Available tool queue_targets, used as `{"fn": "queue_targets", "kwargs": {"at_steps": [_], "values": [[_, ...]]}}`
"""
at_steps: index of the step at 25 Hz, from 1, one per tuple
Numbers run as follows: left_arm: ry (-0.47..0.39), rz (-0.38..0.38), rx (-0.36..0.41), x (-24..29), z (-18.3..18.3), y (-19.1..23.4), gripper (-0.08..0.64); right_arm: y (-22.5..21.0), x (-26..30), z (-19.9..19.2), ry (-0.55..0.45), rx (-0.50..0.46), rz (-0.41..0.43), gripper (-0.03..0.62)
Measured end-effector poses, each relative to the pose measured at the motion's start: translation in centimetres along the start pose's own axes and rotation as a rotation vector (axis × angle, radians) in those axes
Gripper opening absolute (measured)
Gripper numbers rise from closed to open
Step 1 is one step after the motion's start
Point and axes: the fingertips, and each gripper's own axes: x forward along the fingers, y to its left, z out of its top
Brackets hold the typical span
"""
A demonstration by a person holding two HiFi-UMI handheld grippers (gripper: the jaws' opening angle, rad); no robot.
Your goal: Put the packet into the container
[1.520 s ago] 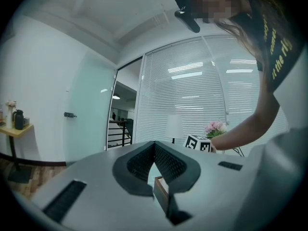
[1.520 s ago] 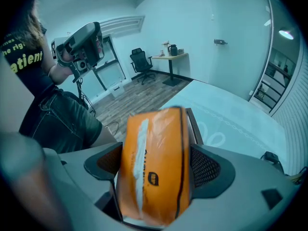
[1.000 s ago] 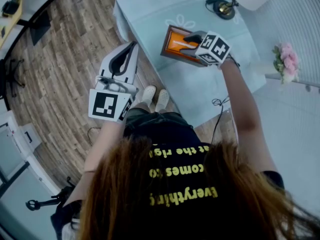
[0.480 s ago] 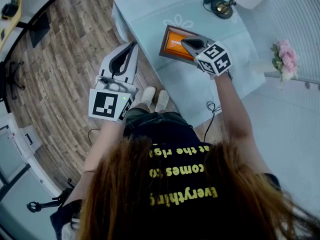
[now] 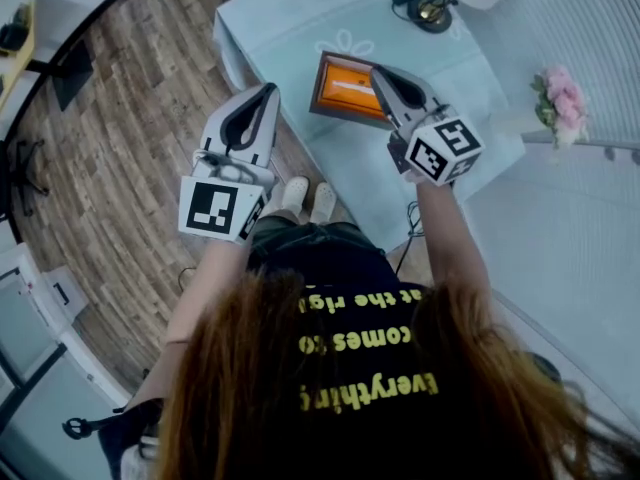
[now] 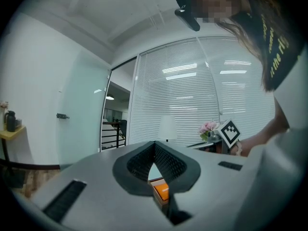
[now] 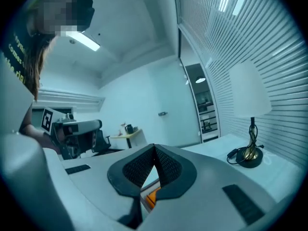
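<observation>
Two grippers show, and both are pinched closed with nothing in them. Part of the container (image 5: 317, 88) is hidden, because the right gripper (image 5: 383, 74) hangs over its right end and covers that bit of the packet (image 5: 350, 88) too. The lamp (image 5: 432, 8) beyond the container is cut off at the top edge, so only its base and a bit of its shade show. The person's hair and black shirt fill the bottom of the head view. I count one container, one packet, one lamp, one bunch of pink flowers (image 5: 558, 93) well off to the right of the container, and two pale shoes (image 5: 308, 196) on the person's side of it. The left gripper (image 5: 267, 91) is to the left of the container, by the table's edge, with its tips touching each other. The packet is bright orange and flat, and it lies inside the container, a low brown box on the pale blue table (image 5: 290, 18). A thin pale mark runs across the packet, too small to read. In each gripper view only a small orange scrap of the packet peeks out below the closed tips.
</observation>
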Motion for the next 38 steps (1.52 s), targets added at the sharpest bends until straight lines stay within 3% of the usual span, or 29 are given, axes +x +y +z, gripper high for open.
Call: {"fn": "queue_targets", "kwargs": {"at_steps": [6, 24, 32, 38], "values": [[0.001, -0.045, 0.006, 0.7, 0.4, -1.2, 0.000, 1.7, -3.1, 3.3, -0.132, -0.010, -0.086, 0.020], [-0.017, -0.212, 0.005, 1.0, 0.2, -5.0, 0.000, 4.2, -9.8, 5.1, -0.193, -0.065, -0.245, 0.020], [-0.018, -0.243, -0.002, 0.8, 0.1, -6.0, 0.000, 5.6, -9.9, 5.0, -0.186, -0.088, -0.249, 0.020], [-0.025, -0.253, 0.001, 0.7, 0.3, -6.3, 0.000, 6.2, -10.1, 5.1, -0.194, -0.052, -0.238, 0.020]]}}
